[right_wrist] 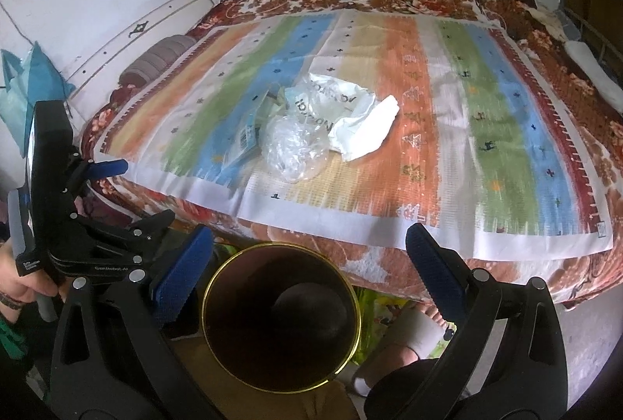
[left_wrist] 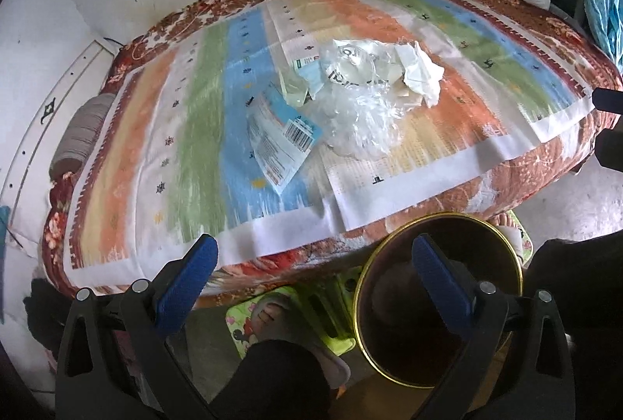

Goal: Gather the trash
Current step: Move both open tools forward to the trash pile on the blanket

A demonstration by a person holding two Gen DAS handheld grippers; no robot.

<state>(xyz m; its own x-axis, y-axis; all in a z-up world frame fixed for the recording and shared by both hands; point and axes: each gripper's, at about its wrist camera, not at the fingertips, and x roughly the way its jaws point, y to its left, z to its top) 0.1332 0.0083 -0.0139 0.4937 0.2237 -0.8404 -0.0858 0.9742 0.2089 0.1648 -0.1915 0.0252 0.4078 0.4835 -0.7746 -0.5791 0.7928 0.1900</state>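
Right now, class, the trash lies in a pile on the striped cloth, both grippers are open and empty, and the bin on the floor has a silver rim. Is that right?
One detail is wrong: the bin has a gold rim, not silver, as the right wrist view shows. The rest stands: the trash lies piled on the striped cloth, and the left gripper and right gripper are open and empty.

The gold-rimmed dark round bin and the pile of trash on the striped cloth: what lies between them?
Only bare striped cloth and the floral blanket edge lie between the bin and the trash pile, as the right wrist view shows.
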